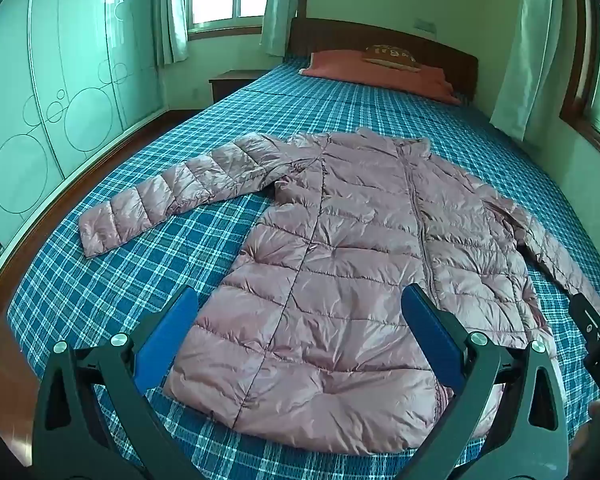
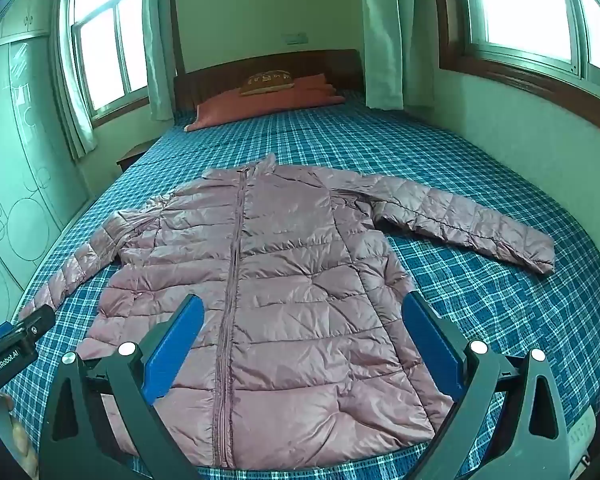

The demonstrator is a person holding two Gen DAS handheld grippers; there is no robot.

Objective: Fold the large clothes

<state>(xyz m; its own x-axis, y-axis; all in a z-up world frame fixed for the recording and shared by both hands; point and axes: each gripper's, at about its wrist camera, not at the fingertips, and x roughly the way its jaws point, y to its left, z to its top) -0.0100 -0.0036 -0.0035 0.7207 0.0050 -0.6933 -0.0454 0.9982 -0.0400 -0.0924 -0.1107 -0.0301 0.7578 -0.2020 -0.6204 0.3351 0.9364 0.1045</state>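
Jacket, pink and quilted, is lying spread flat and zipped up on the blue plaid bed, hem toward me and collar toward the headboard. I am holding my left gripper above the hem with its blue fingers spread wide, gripping nothing; my right gripper is hovering the same way over the hem's other half, likewise released and empty. Nothing is folded, so I am judging that I am at the very start, picking a first grasp. Farther out, the left sleeve is stretching away from the body toward the wardrobe side, and the right sleeve is reaching out toward the window wall. The next move, as I judge it, is calling for each gripper to travel out to a cuff, pinch the slippery shell, and bring the sleeve in across the chest. Beyond the collar, the orange pillow is resting well apart.
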